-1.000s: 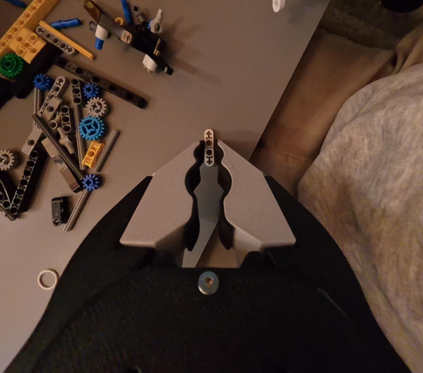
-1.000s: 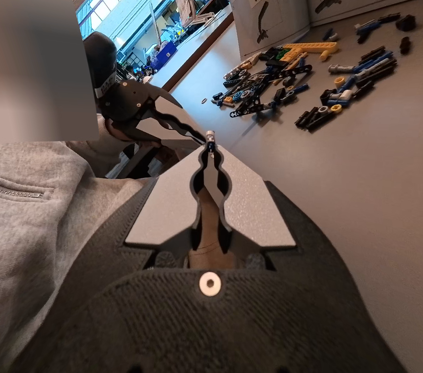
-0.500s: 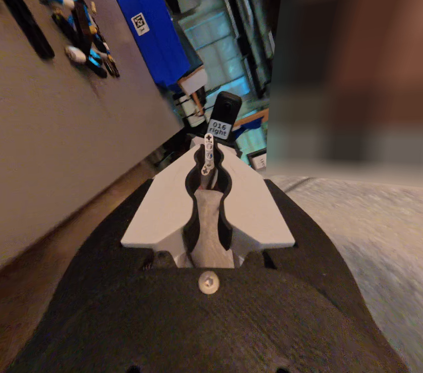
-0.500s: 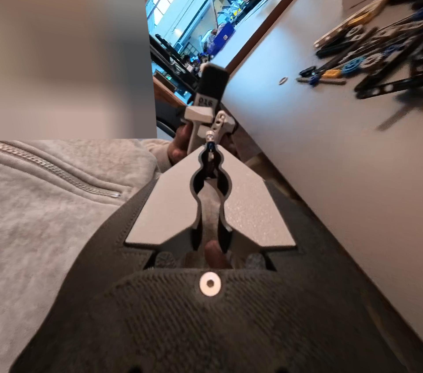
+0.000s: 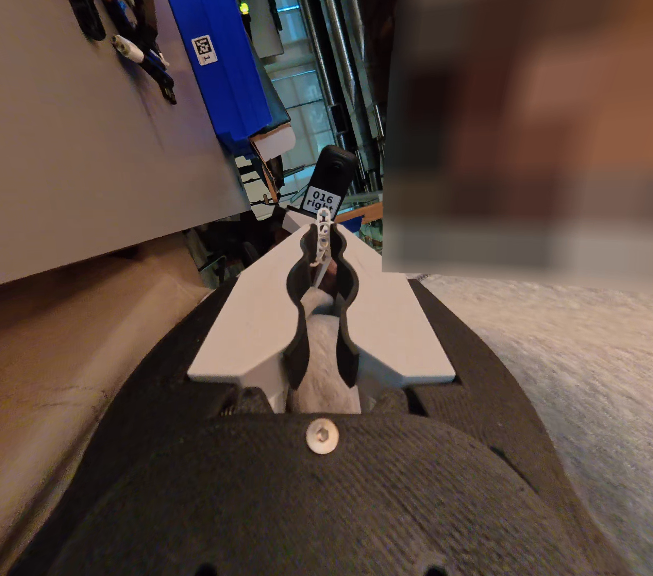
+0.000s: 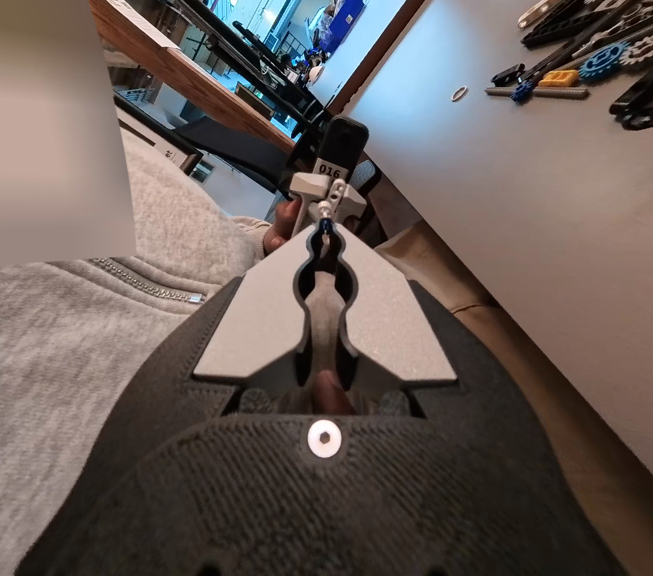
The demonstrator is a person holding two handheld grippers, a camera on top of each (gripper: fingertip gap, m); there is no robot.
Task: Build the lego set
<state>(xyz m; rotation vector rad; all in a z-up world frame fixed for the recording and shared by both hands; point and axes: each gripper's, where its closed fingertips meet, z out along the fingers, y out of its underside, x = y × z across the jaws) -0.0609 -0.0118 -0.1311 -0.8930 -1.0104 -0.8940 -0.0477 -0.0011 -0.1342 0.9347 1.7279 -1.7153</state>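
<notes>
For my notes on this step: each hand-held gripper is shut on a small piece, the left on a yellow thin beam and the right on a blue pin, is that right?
Not quite: the thin beam in the left hand-held gripper is white, not yellow, as the left wrist view shows. The rest stands: the right hand-held gripper is shut on the blue pin.

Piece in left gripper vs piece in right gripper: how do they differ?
The left gripper holds a flat white beam with holes; the right gripper holds a small round pin, dark blue with a light grey end. The beam is all white and longer; the pin is two-coloured and stubby. Both are pinched at the fingertips, sticking forward, held off the table and facing each other.
</notes>
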